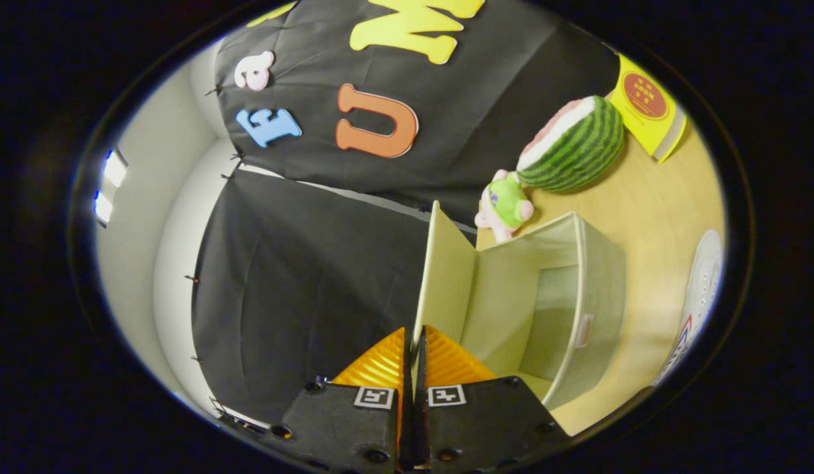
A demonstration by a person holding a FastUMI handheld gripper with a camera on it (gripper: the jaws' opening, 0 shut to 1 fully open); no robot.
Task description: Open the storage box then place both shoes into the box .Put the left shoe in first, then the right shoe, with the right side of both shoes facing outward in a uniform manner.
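Nearest the lens, the gripper (413,342) has its two ribbed, wedge-shaped fingers (380,365) pressed together on the thin edge of the lid flap (446,270), so the jaws are clamped on that flap. Two small square markers sit on the gripper's blocky body, one on each side of the seam. The whole view is rolled sideways, so the gripper is turned on its side with the bench (651,217) running up one flank.

One storage box (578,296) stands on the bench, a soft fabric cube in pale cream with stitched edges and a small tag on its front rim. Its lid flap is a flat, stiff panel swung clear of the mouth, and the hollow inside is open to view.

One white shoe (700,296) with rows of eyelets lies beyond the box, apart from it. Behind the box are one small plush toy (506,205) with a green cap, one round striped watermelon plush (575,145), and one yellow book (647,112). The bench is smooth, light wood.
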